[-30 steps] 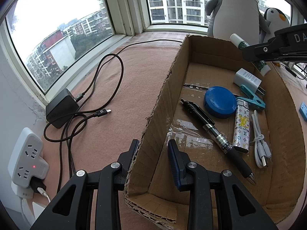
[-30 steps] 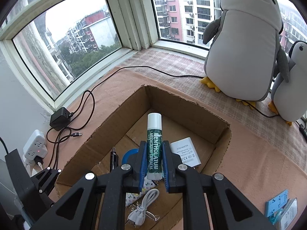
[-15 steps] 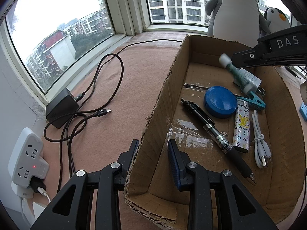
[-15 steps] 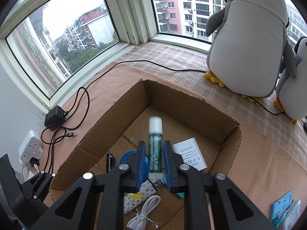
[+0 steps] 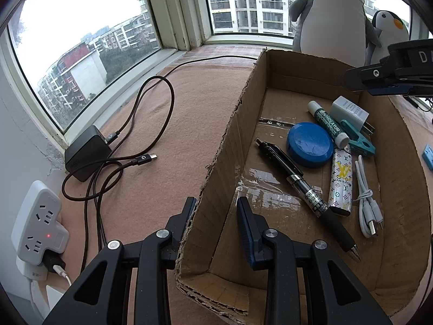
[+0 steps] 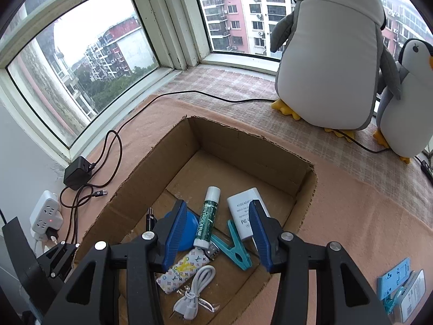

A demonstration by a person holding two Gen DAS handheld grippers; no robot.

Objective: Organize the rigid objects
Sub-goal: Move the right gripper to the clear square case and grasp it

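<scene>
1. Daylight from a corner window falls on a ledge under a pinkish cloth (image 5: 205, 103), where an open cardboard box (image 6: 151, 168) sits.
2. We see the lip balm stick (image 6: 207, 218) lying flat on the box floor: a slim green tube with white lettering, white at both ends. In the left wrist view (image 5: 327, 123) it rests on a slant, its lower end against the blue round lid (image 5: 310, 145).
3. Around it we find a white charger plug (image 6: 242, 210) just beside it, a teal clip (image 6: 236, 246) near its lower end, and a patterned lighter (image 5: 341, 181) below that.
4. Farther out in the box lie a black pen (image 5: 297, 184) and a coiled white cable (image 5: 369, 205).
5. Our right tongs (image 6: 216, 235) hang over the box with jaws spread, having just been opening; the stick shows in the gap between them but lies loose below, untouched by either pad.
6. Our left tongs (image 5: 215, 211) pinch the box's near side wall, one finger outside and one inside.
7. Beyond the box stand two plush penguins (image 6: 330, 54); a black adapter (image 5: 88, 153) with looped cord and a white power strip (image 5: 39, 219) lie by the window.
</scene>
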